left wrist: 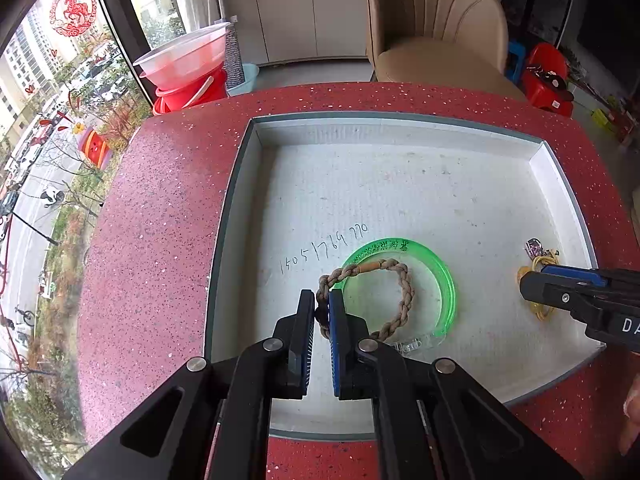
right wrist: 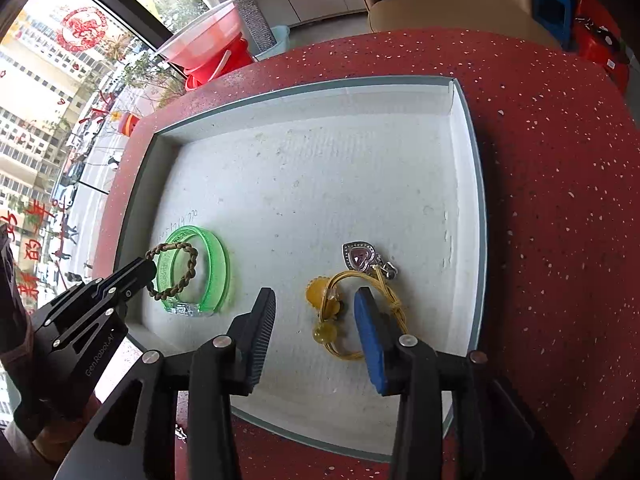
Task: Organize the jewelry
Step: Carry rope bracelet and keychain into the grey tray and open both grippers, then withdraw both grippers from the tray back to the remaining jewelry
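Note:
A shallow white tray (left wrist: 256, 136) sits on the red speckled table. In it lie a clear green bangle (left wrist: 444, 276), a brown braided cord bracelet (left wrist: 404, 296), a yellow beaded cord bracelet (right wrist: 328, 312) and a silver heart pendant (right wrist: 358, 258). My left gripper (left wrist: 322, 312) is shut on the braided bracelet's left end, which rests over the bangle. My right gripper (right wrist: 316, 320) is open over the yellow bracelet, its blue finger on the cord. The right gripper also shows in the left wrist view (left wrist: 560, 284), and the left gripper in the right wrist view (right wrist: 140, 276).
The red table (left wrist: 160, 220) surrounds the tray (right wrist: 468, 160). A tan chair (left wrist: 432, 28) stands behind the table. Red buckets and a clear basin (left wrist: 188, 68) stand by the window at the back left. Red and blue stools (left wrist: 544, 76) are at the back right.

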{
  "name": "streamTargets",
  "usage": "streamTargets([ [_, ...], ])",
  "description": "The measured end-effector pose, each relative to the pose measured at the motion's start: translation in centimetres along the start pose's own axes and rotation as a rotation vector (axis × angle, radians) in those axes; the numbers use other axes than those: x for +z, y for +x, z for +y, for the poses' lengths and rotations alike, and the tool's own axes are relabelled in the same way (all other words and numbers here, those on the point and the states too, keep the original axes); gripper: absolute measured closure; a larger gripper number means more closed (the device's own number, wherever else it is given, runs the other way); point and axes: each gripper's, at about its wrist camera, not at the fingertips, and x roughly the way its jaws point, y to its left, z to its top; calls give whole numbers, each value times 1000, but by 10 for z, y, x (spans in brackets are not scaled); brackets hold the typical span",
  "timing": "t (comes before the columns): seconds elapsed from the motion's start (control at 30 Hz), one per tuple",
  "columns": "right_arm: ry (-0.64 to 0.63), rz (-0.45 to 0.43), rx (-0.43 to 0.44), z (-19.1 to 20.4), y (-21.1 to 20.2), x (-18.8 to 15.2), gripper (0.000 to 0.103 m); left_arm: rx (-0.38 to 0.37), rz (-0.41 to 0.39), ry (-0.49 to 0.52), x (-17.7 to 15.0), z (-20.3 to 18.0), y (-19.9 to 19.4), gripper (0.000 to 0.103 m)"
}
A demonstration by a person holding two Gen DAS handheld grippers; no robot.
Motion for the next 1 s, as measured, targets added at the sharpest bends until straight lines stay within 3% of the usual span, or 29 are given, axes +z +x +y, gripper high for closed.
streamTargets([
  [0.33,43,-54,76,1,-26,-4,35,-6,-32,-11,-1,1,-10,77],
  [0.8,96,-93,151,0,-47,-18,30,-45,-42,-42,-3,10,-15,77],
  [0.87,102,-100,167,0,-52,-22,22,-50,-48,-43,-4,11,-20,77],
  [0.9,104,-106,172,1,-55,-24,20,-48,-51,-43,-5,12,-22,60],
  [0.93,104,-109,179,2,-57,-27,20,-46,-48,-47,-5,13,-24,0],
  [1.0,101,-110,192,4,-62,-31,20,-27,-48,-61,-8,14,-28,0],
])
